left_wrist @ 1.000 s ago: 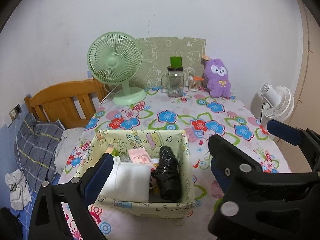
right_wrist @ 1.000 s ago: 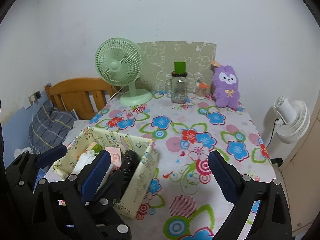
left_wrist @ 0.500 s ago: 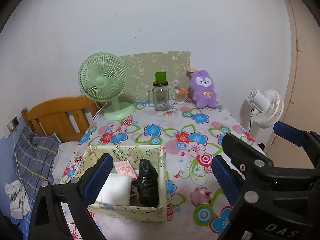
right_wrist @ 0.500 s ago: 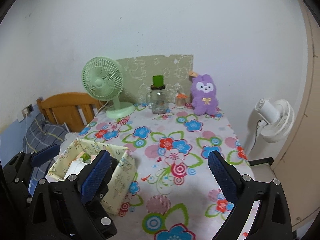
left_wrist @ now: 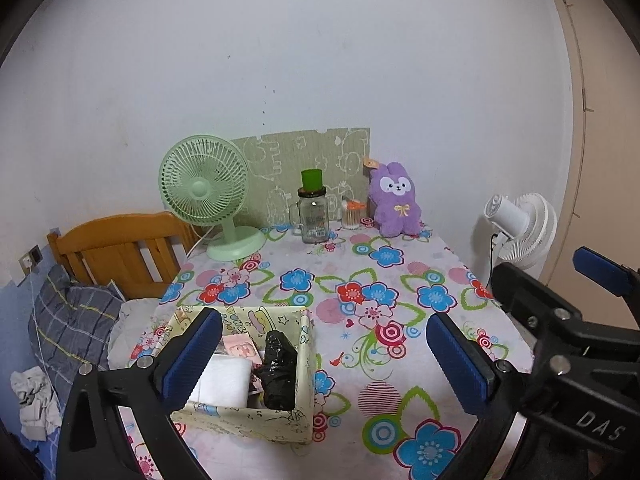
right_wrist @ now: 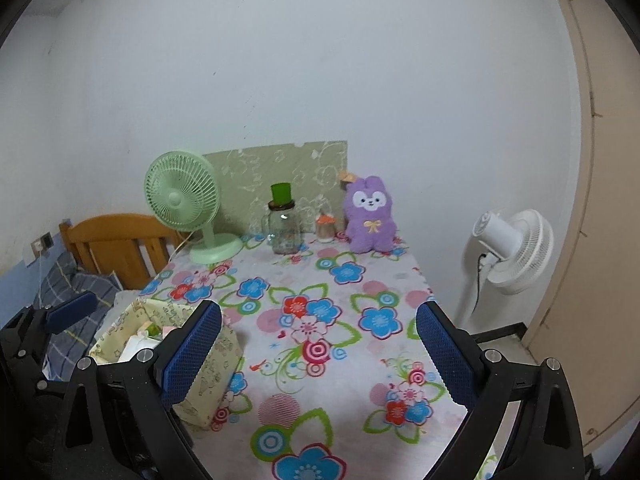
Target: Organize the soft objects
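Floral cloth in pink, blue and red covers the worktop [left_wrist: 360, 280], which fills the lower centre of both frames. At lower left of the left wrist view sits a pale yellow fabric box [left_wrist: 248, 420], and this view looks down into it: a white folded piece [left_wrist: 224, 380], a small pink item [left_wrist: 240, 348] and a black crumpled bundle [left_wrist: 278, 368] lie inside. The right wrist view shows the same box only from the side at the lower left, mostly hidden behind a finger, so its contents are hard to tell there.

The purple plush bunny [left_wrist: 394, 200] sits upright at the far edge of the worktop against the wall, centre right of the frame, just beside a small orange-topped cup [left_wrist: 352, 214] and near a glass jar with a green lid [left_wrist: 313, 210]. A green desk fan [left_wrist: 208, 196] stands to the left of them.

The left gripper [left_wrist: 324, 360] has its fingers spread wide with nothing between them; the right gripper [right_wrist: 318, 354] likewise gapes wide and empty. Each view catches the other gripper at its edge. A white floor fan [right_wrist: 512, 252] stands at right, seen more fully in the right wrist view.
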A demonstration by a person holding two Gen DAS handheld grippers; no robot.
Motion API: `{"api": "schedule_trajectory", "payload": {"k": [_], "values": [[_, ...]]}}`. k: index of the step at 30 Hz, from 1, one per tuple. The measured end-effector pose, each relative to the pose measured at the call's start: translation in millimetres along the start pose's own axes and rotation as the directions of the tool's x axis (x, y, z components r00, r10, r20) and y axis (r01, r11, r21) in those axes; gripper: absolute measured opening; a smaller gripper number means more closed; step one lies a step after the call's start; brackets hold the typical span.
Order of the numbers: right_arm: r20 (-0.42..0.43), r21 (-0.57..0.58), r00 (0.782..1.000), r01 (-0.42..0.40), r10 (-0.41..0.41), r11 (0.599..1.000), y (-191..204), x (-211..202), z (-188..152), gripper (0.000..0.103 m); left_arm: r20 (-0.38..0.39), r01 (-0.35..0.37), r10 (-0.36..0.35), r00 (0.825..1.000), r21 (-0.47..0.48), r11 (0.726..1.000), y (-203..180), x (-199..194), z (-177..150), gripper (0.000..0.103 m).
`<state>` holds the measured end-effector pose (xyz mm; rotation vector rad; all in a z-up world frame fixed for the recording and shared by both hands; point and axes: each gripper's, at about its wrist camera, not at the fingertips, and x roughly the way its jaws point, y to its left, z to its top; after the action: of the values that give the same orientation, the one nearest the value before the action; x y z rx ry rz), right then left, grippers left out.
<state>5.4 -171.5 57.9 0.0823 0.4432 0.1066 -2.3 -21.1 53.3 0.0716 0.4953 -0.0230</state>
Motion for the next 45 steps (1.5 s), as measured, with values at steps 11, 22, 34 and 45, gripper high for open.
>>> {"api": "schedule_trajectory", "payload": {"k": [11,22,34,45], "values": [[0.049,0.023,0.998,0.025,-0.026,0.999,-14,-26,-5,0.099,0.045,-0.034,0.035,0.998,-0.013,0.999,1,-22,-2,0.103],[0.063,0.047,0.997,0.03,-0.033,0.998,-20,-39,-11,0.099,0.075,-0.055,0.058,0.996,-0.044,0.998,10,-37,-6,0.103],[0.067,0.027,0.998,0.017,-0.018,0.999,-13,-42,-11,0.099,0.081,-0.062,0.069,0.994,-0.08,0.995,20,-39,-8,0.103],[0.059,0.017,0.998,0.006,-0.007,1.0,-7,-35,-10,0.099,0.078,-0.072,0.08,0.994,-0.097,0.993,26,-38,-9,0.103]]}}
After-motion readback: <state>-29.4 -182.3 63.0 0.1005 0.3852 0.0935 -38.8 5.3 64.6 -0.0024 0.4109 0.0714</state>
